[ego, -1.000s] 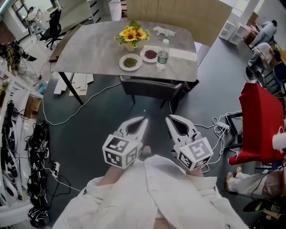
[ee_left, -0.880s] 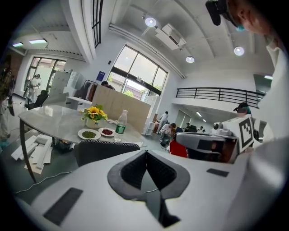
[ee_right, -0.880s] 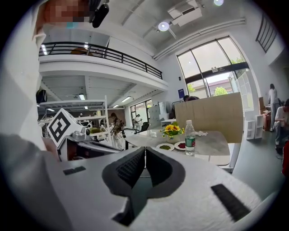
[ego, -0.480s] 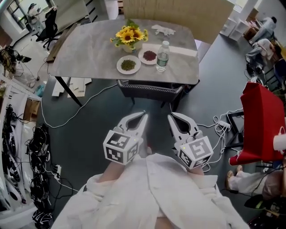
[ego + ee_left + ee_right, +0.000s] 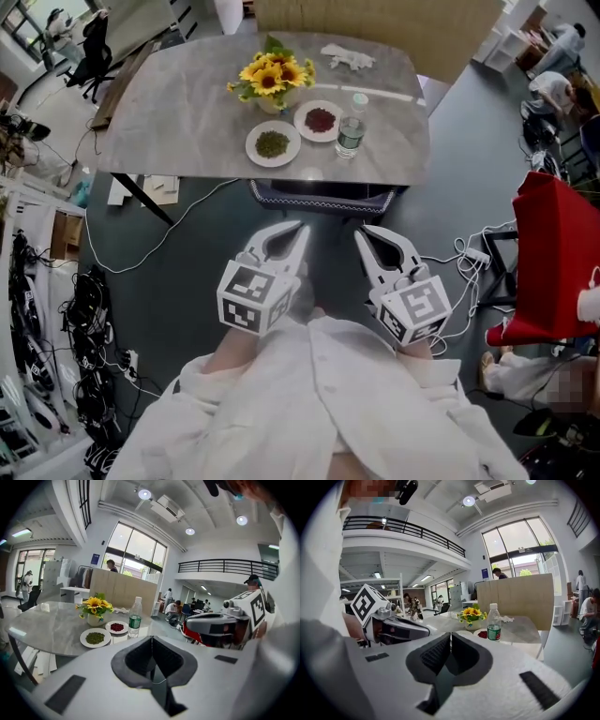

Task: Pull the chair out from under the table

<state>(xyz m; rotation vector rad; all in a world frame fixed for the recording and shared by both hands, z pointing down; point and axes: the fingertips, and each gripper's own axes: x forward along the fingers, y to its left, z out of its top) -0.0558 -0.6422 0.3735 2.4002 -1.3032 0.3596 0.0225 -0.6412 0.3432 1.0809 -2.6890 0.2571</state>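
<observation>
A dark chair (image 5: 323, 198) is tucked under the near edge of a grey stone-topped table (image 5: 178, 122); only its woven back rail shows. My left gripper (image 5: 302, 227) and right gripper (image 5: 360, 232) hover side by side over the floor just short of the chair, both shut and holding nothing. In the left gripper view the jaws (image 5: 151, 641) meet in a thin seam with the table beyond. The right gripper view shows its jaws (image 5: 450, 638) likewise pressed together.
On the table stand a sunflower vase (image 5: 269, 78), a plate of green beans (image 5: 273, 144), a plate of red beans (image 5: 320, 120), a water bottle (image 5: 352, 134) and white gloves (image 5: 347, 58). Cables (image 5: 141, 253) trail across the floor at left. A red chair (image 5: 553, 253) stands at right.
Both grippers and the head have moved closer to the table; the chair's back rail now lies nearer the fingertips. The jaws have stayed shut.
</observation>
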